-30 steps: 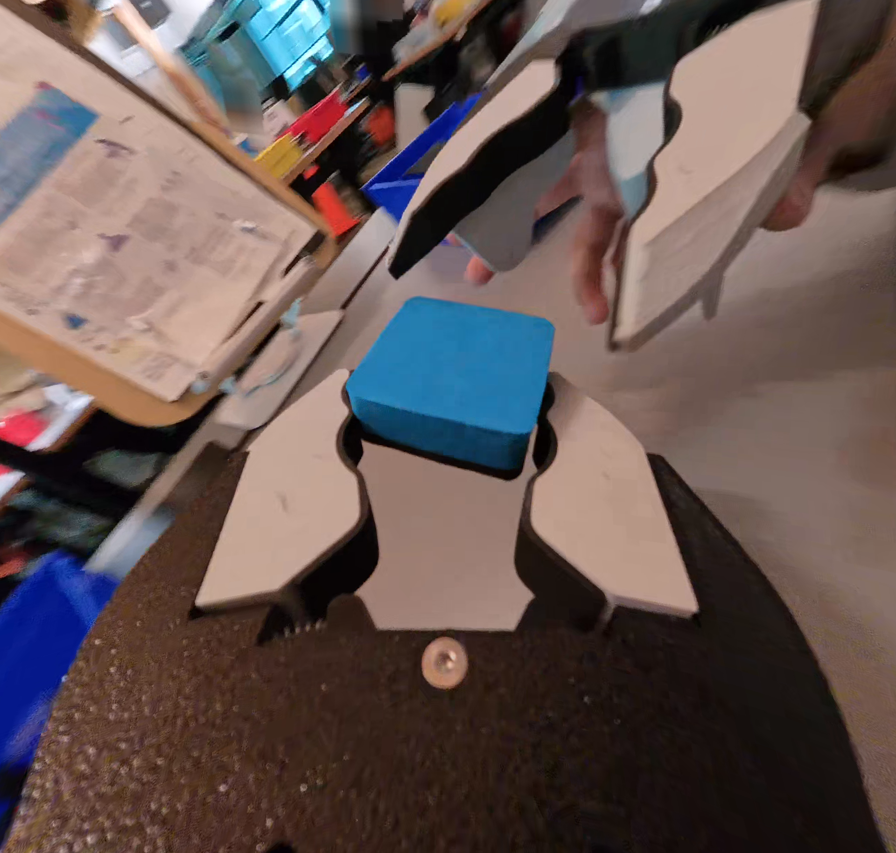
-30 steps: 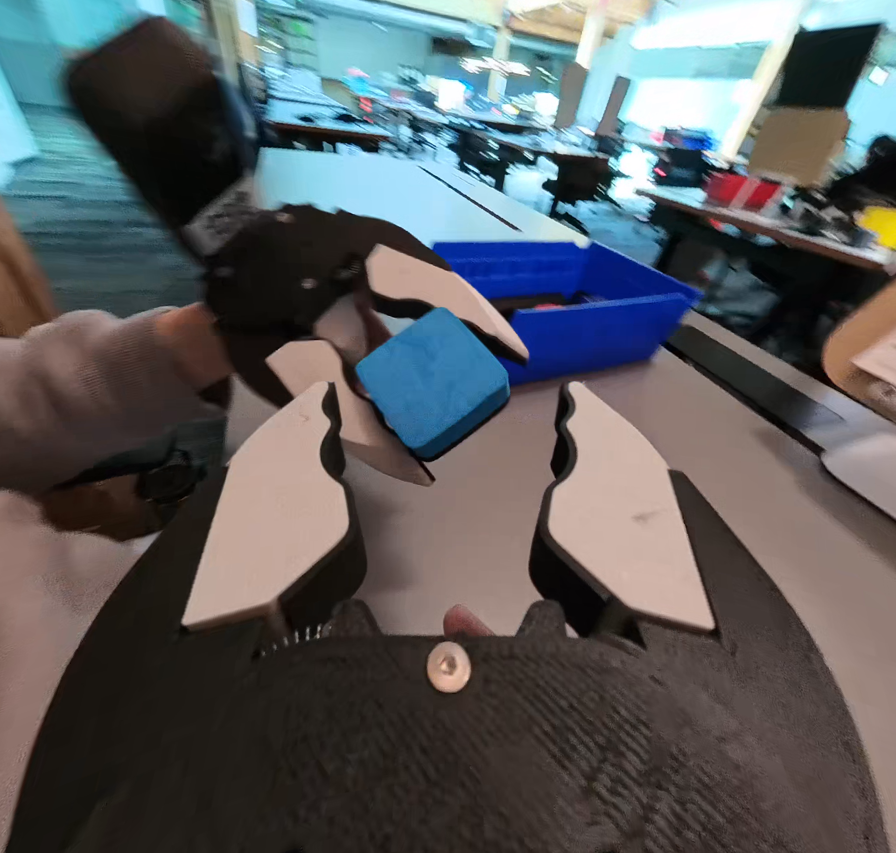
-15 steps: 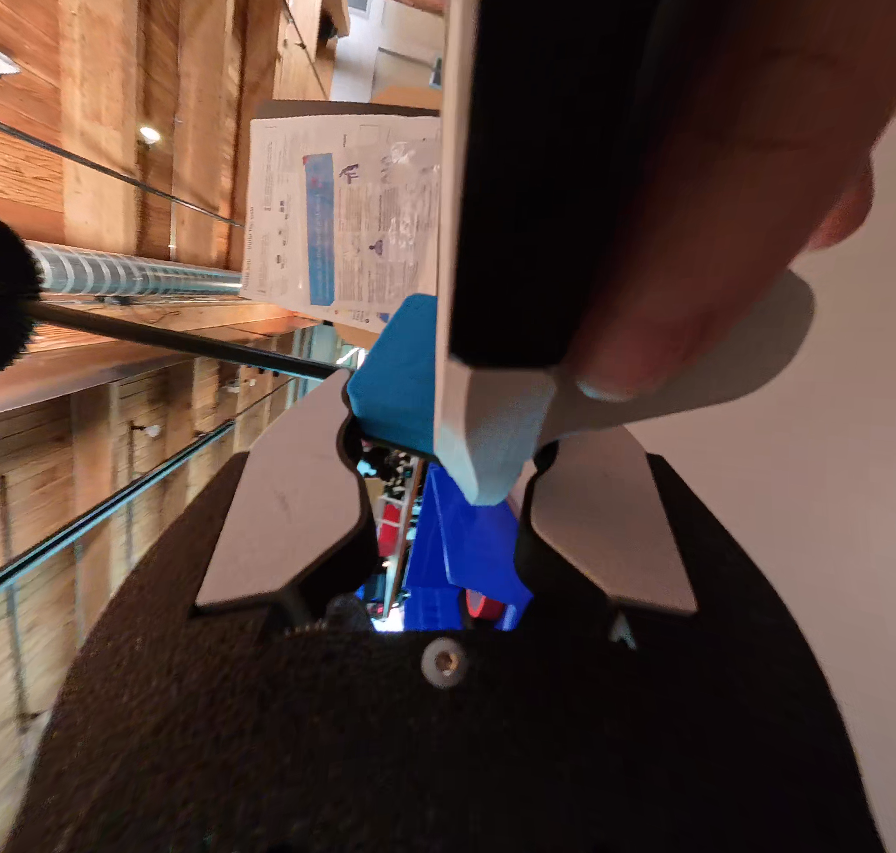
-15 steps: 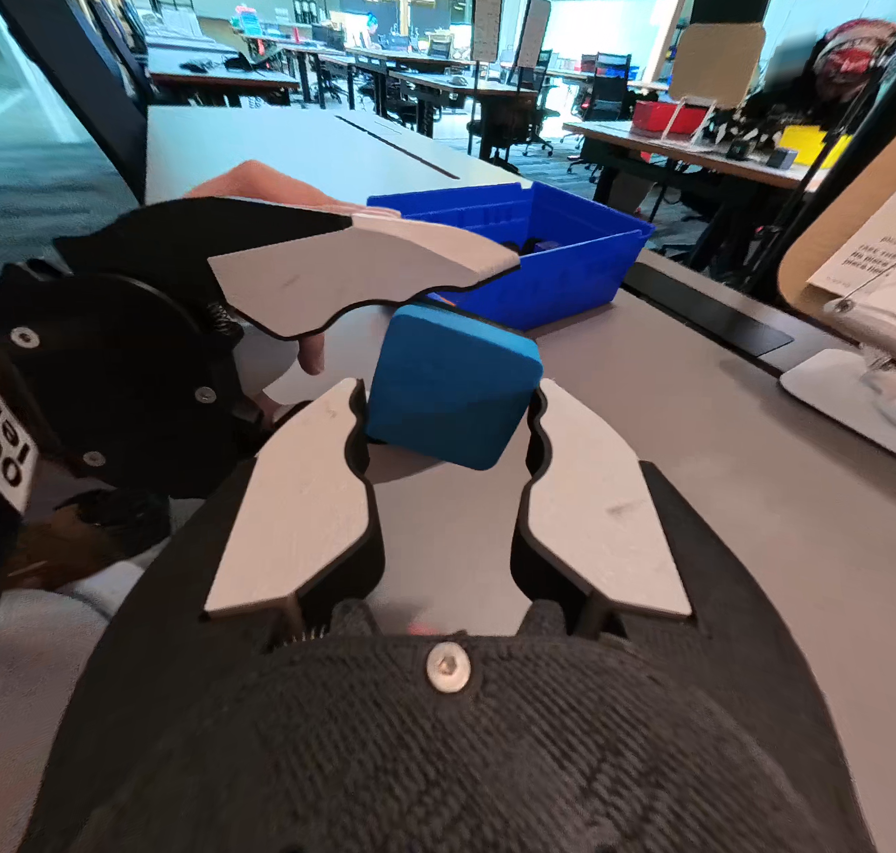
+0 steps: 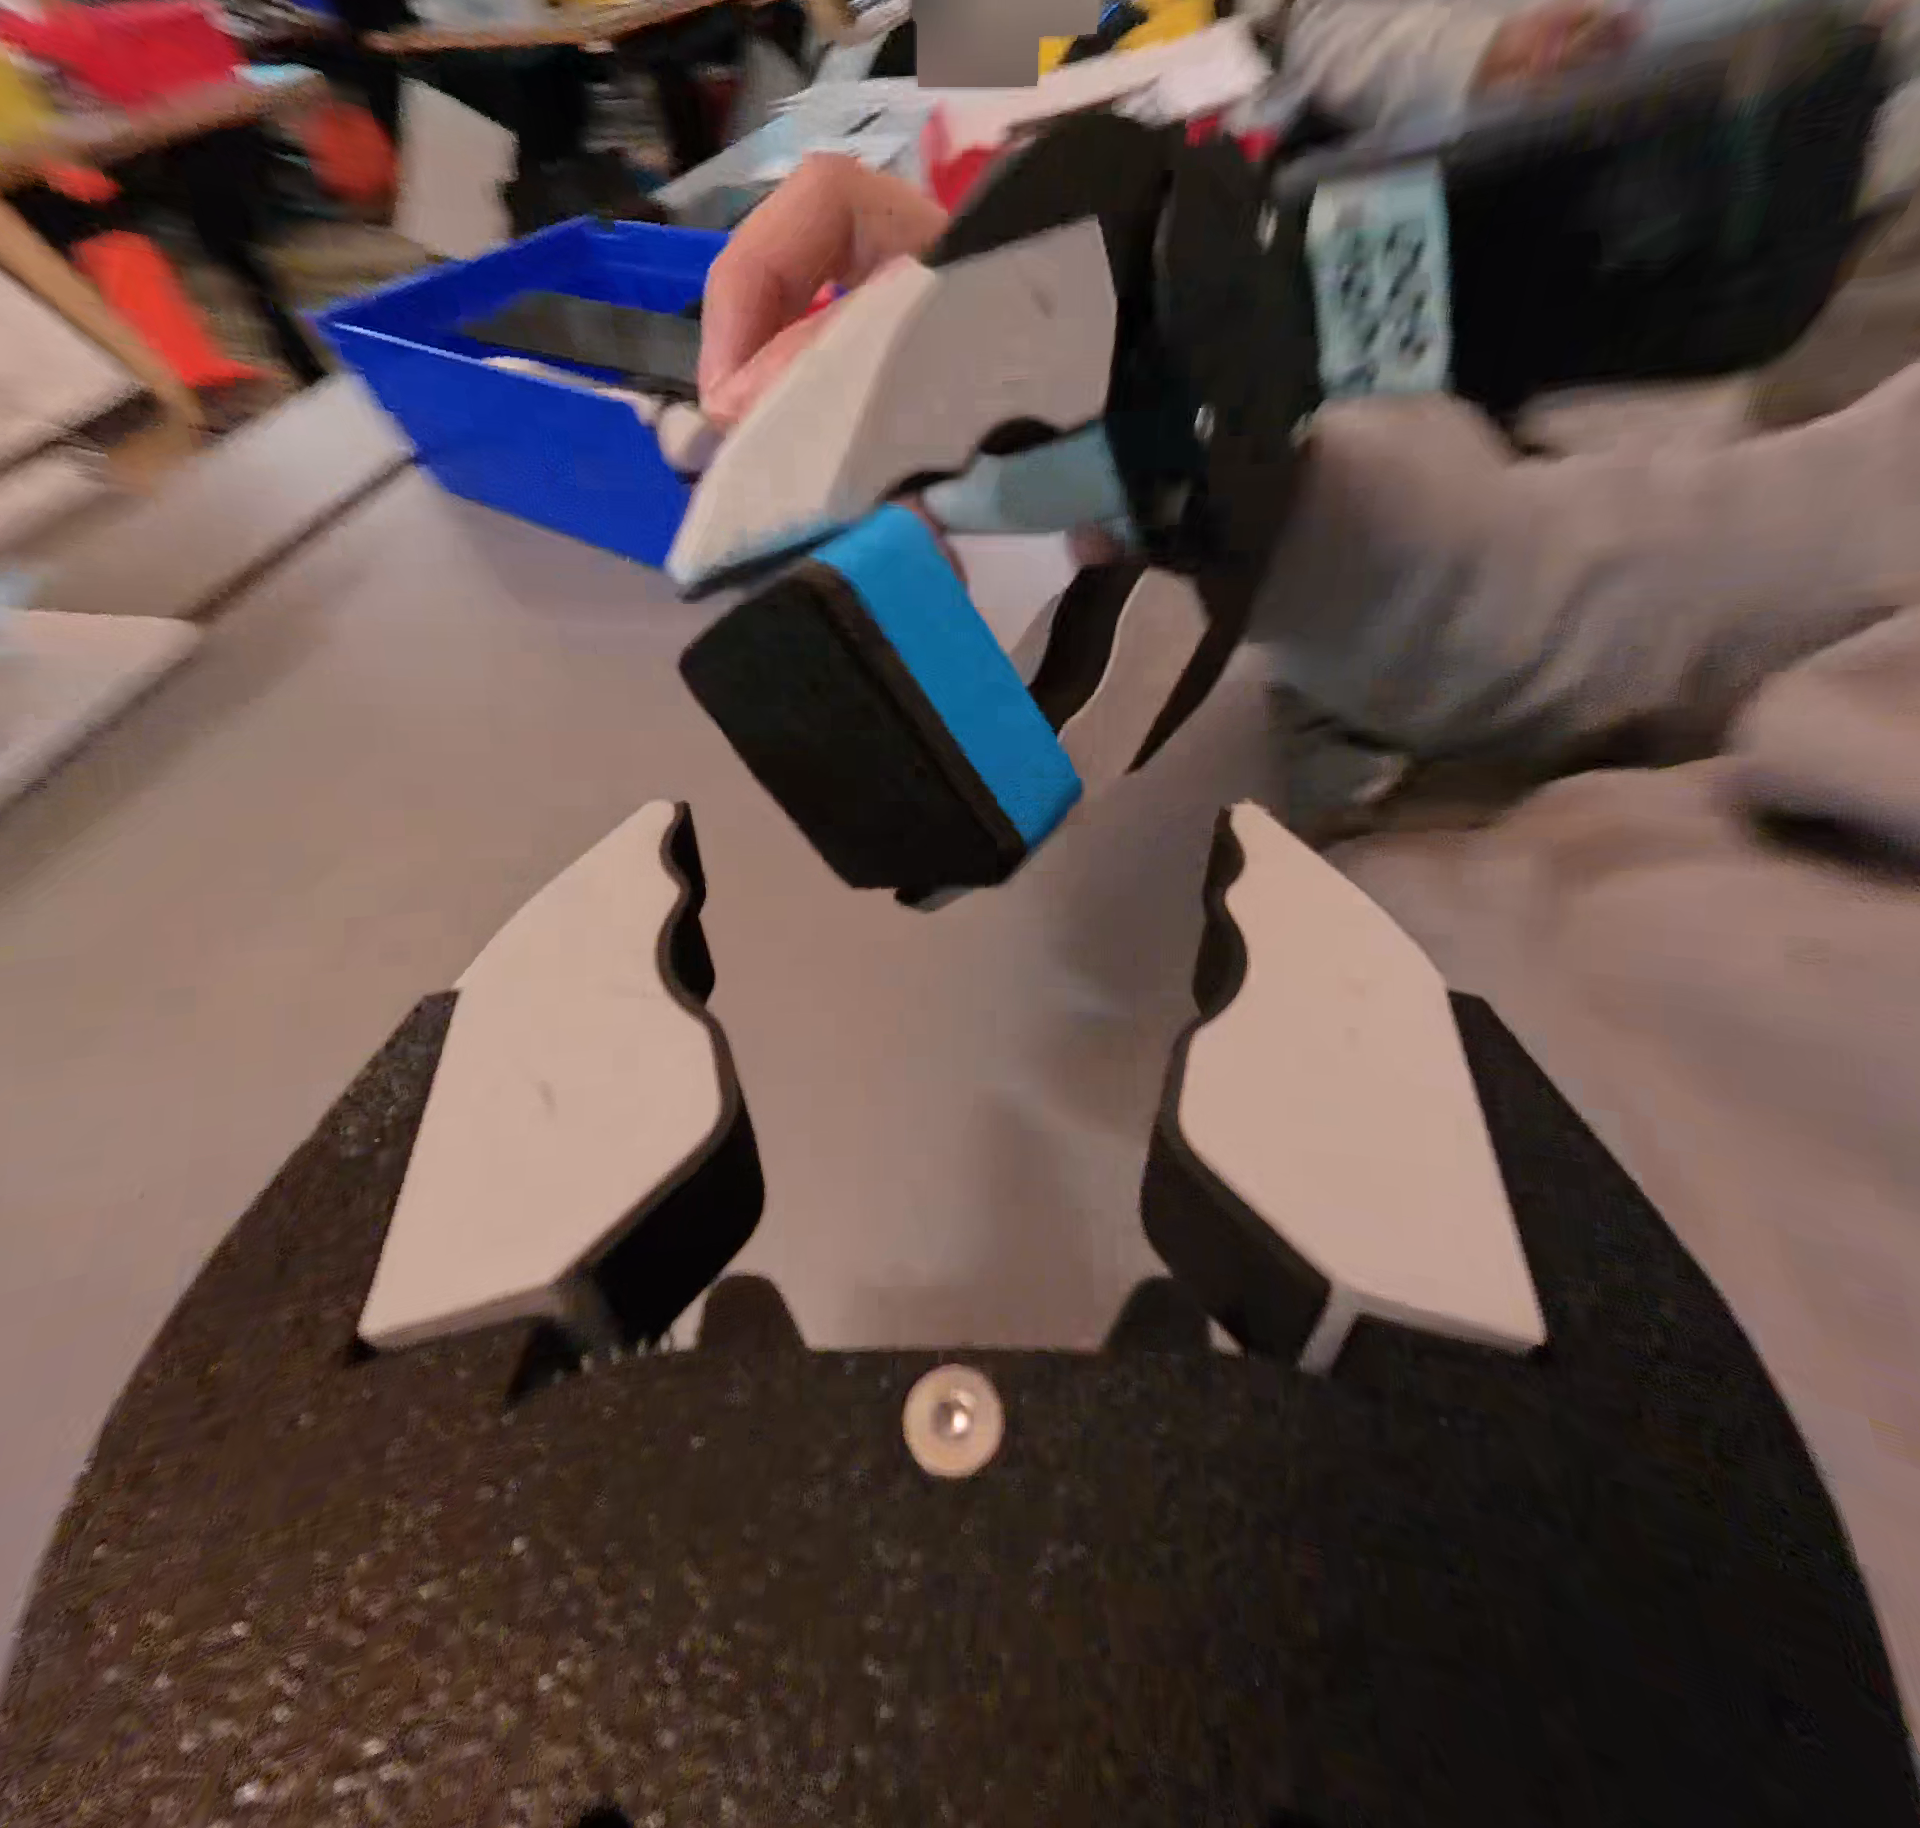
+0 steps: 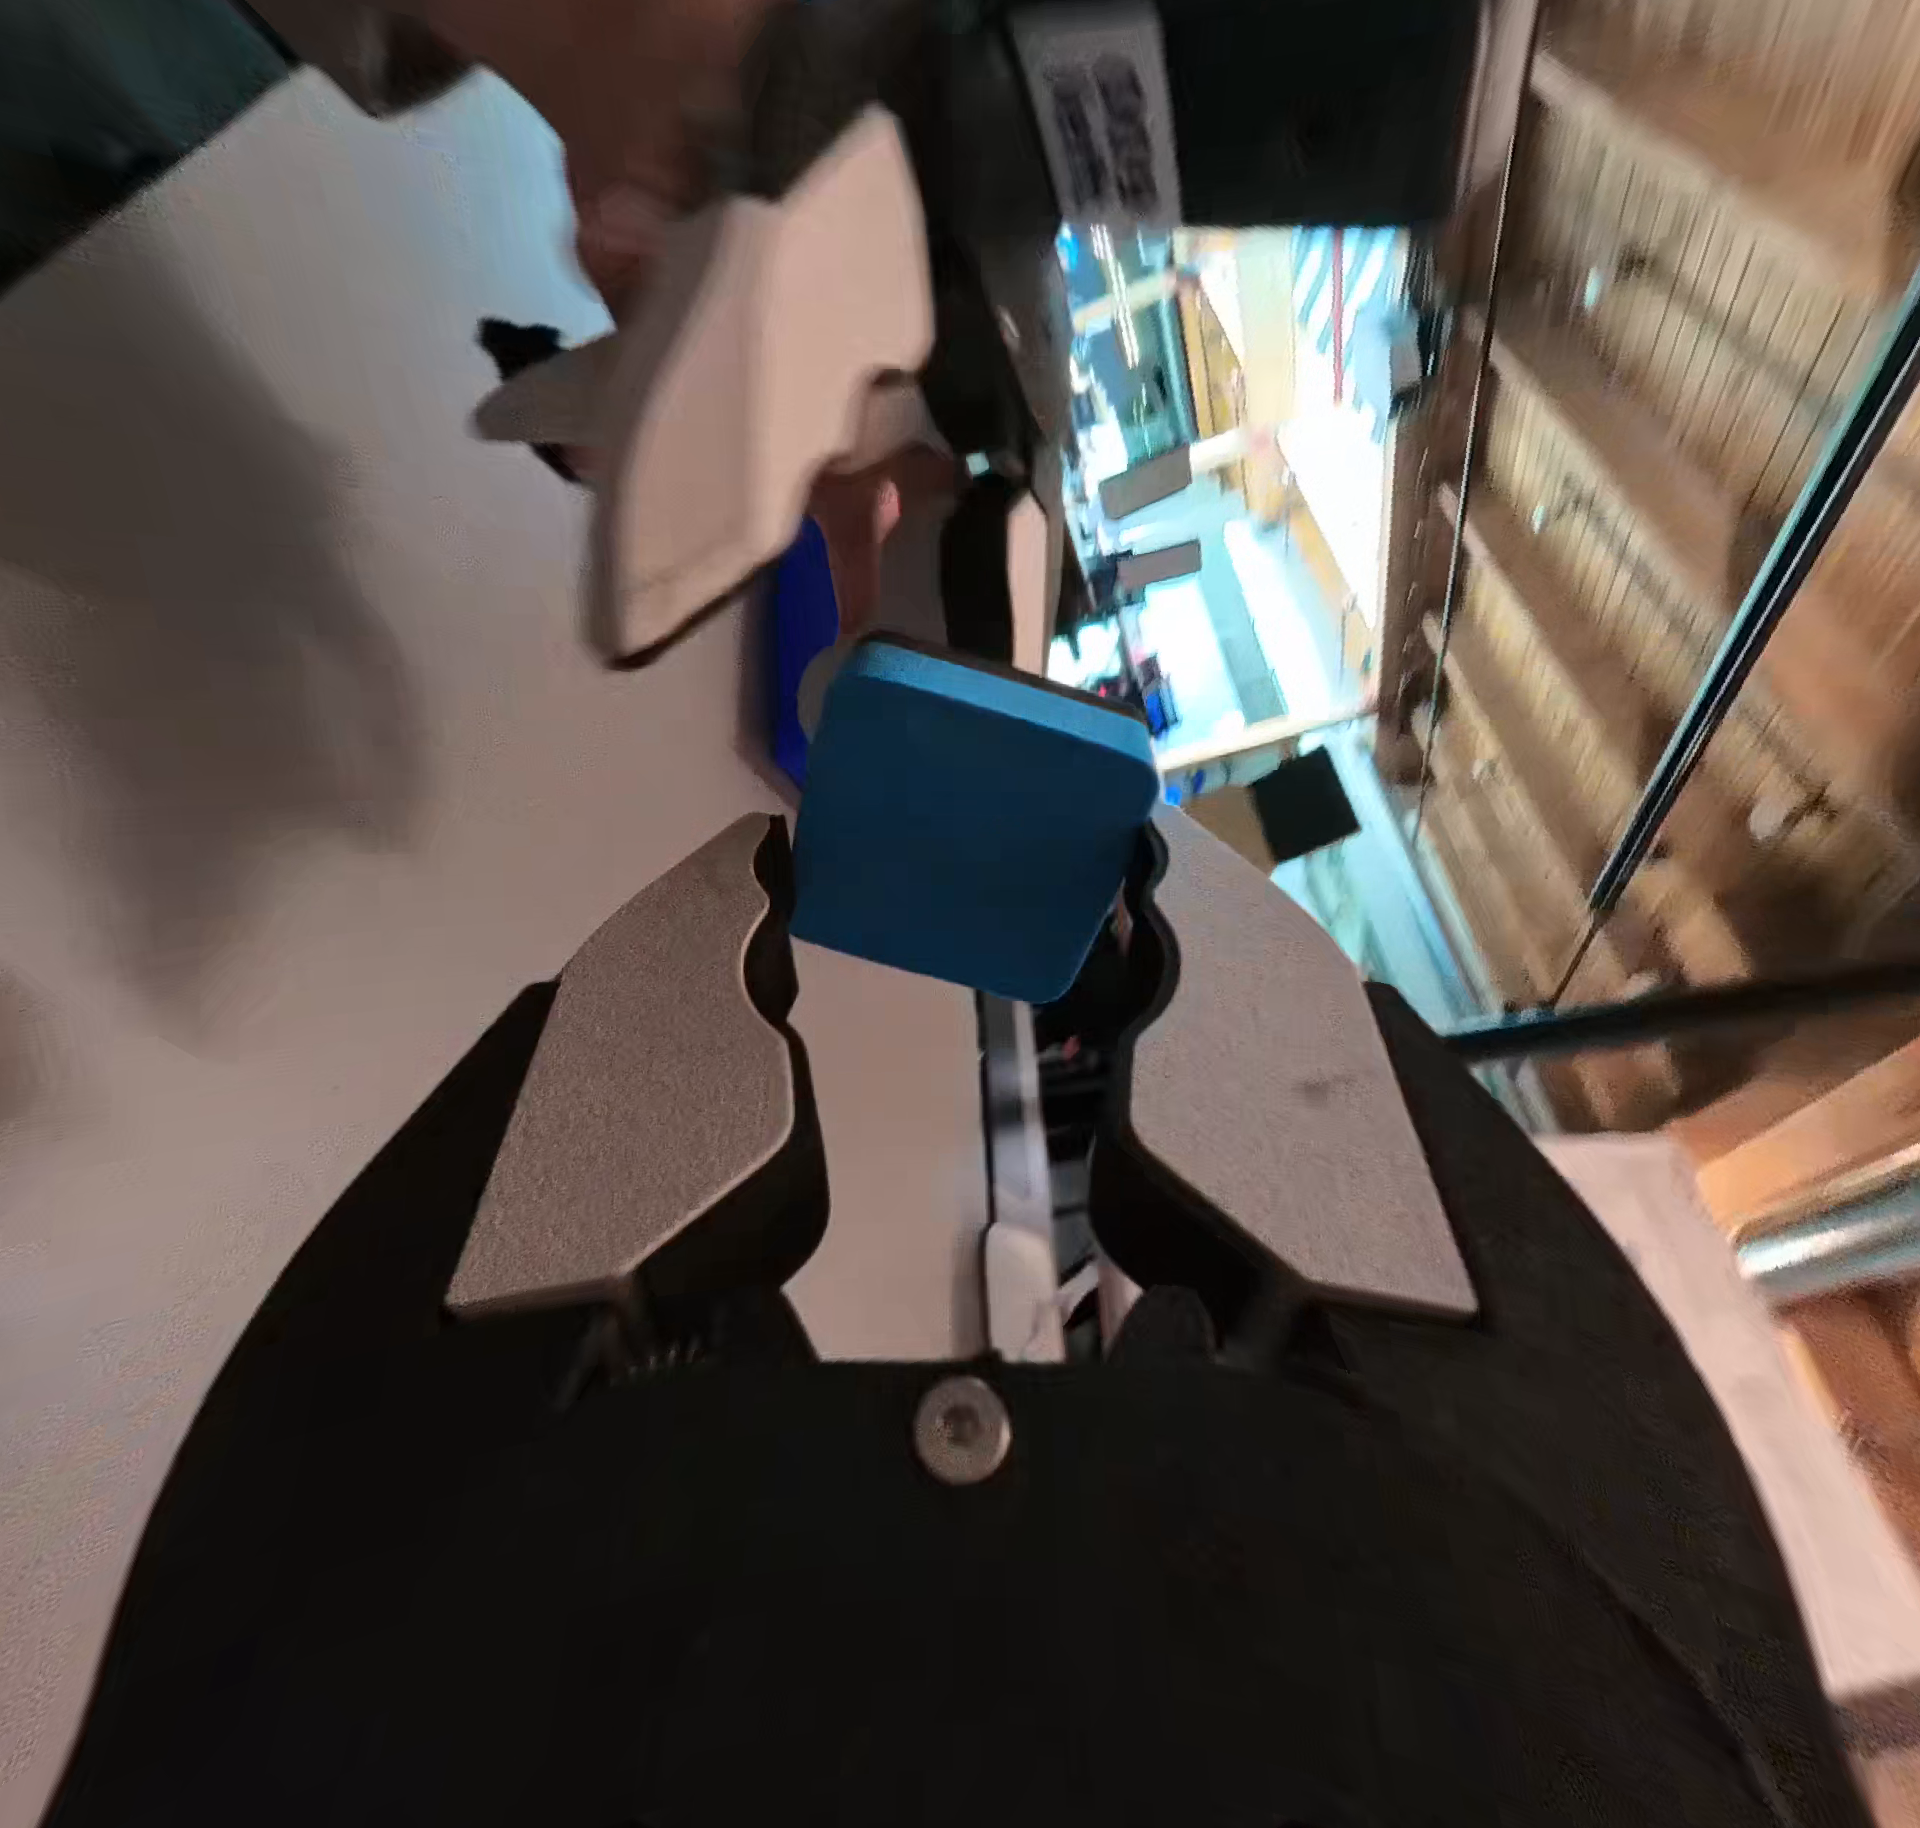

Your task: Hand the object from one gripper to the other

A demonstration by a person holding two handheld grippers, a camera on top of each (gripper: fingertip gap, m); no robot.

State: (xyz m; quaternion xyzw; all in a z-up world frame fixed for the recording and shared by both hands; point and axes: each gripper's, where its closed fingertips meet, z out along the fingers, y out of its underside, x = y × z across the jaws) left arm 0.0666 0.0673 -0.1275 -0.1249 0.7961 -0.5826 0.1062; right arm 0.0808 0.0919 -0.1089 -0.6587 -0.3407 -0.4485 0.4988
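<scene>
A blue foam block with a black underside (image 6: 971, 828) is held in mid-air between the fingertips of the right gripper (image 6: 961, 869), above a pale grey table (image 5: 312, 843). The left gripper (image 5: 951, 843) is spread wide and holds nothing; the block (image 5: 883, 708) hangs just beyond its tips.

The grip is taken only at the block's near end, so the block could be twisted loose or dropped if it is swung quickly. A collision with the left gripper's fingers is also judged possible.

Both views are smeared by motion. The right gripper's lower finger is largely hidden in the left wrist view. A blue bin (image 5: 520, 407) is seen behind, its contents unclear.
</scene>
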